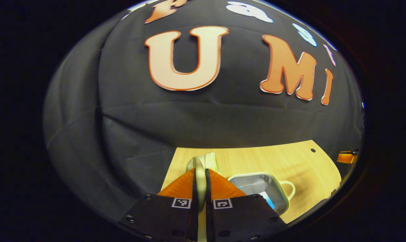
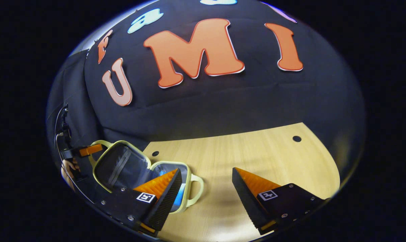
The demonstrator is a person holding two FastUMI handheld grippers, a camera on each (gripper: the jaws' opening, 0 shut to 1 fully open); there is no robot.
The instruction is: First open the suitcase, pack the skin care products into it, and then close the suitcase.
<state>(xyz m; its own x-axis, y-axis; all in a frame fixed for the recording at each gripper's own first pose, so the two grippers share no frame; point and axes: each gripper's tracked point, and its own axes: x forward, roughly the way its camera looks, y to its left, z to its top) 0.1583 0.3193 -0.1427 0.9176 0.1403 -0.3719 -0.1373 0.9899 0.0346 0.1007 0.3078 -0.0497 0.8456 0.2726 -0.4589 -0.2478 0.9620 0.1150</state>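
The suitcase [image 2: 128,168] lies open on the counter [image 2: 256,158]; its lid handle [image 1: 200,174] is pinched by the left tongs [image 1: 199,183]. The right tongs [image 2: 206,188] are spread; something blue, perhaps a product [image 1: 267,198], is glimpsed inside.

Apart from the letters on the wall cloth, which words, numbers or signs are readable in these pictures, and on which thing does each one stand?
Readable words or numbers: none.
Square markers on the left tool, which clamps the suitcase lid: coded patterns, no text.
Square markers on the open right tool: the same.
Blue-and-white product in the suitcase: any print is too small to read.
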